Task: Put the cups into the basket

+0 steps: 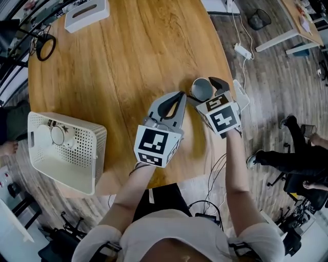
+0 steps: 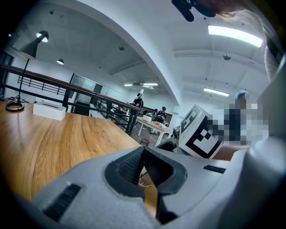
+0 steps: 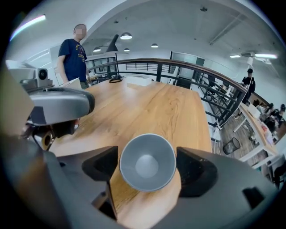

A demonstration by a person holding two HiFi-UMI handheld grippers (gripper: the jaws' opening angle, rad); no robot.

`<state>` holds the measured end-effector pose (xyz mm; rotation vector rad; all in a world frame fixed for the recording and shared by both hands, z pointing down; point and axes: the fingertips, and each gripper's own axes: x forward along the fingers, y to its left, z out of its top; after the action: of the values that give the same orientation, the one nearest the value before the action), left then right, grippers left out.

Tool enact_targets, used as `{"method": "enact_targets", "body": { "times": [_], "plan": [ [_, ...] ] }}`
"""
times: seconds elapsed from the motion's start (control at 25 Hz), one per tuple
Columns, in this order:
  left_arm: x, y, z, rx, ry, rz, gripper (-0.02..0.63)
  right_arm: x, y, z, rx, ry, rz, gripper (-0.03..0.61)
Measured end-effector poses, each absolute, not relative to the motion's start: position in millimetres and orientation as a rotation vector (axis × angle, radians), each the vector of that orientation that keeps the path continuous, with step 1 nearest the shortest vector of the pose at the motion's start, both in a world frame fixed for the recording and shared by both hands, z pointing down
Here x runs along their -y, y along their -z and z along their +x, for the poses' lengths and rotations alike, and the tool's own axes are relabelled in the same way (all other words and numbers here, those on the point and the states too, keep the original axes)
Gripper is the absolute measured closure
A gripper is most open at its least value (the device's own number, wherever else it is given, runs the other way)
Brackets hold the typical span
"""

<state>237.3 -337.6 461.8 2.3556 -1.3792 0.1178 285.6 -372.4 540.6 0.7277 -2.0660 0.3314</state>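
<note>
cup (image 3: pixel 147 163) | wood table (image 1: pixel 128 61), office (image 2: pixel 154 123) | right gripper (image 3: pixel 147 169) released around it | left gripper (image 2: pixel 144 154) clenched

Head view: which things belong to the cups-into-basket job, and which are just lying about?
Job: grey cup, between the jaws of the open right gripper; white basket.
Lying about: white box; black cable loop; power strip on the floor.

Round wood-grain surface (image 1: pixel 128 61), centred. Grey plank floor (image 1: pixel 266 77) seen at 3 o'clock. White power strip (image 1: pixel 242 50) laid at 1 o'clock, pale desk (image 1: pixel 300 23) beyond. Black railing (image 2: pixel 53 82) set behind the surface. Strip lights (image 2: pixel 234 36) mounted on white vaulted ceiling (image 2: pixel 134 40).
</note>
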Motion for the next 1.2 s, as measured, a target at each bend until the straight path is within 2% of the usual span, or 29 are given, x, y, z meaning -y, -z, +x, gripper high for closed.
{"method": "enact_targets", "body": {
  "times": [0.68, 1.2],
  "plan": [
    [332, -456, 227, 1.403, -0.099, 2.348, 0.606, 367, -543, 280, 2.002, -0.305, 0.722, 0.212],
    [324, -443, 222, 1.396, -0.093, 2.370, 0.606, 364, -508, 277, 2.033, -0.269, 0.807, 0.215]
  ]
}}
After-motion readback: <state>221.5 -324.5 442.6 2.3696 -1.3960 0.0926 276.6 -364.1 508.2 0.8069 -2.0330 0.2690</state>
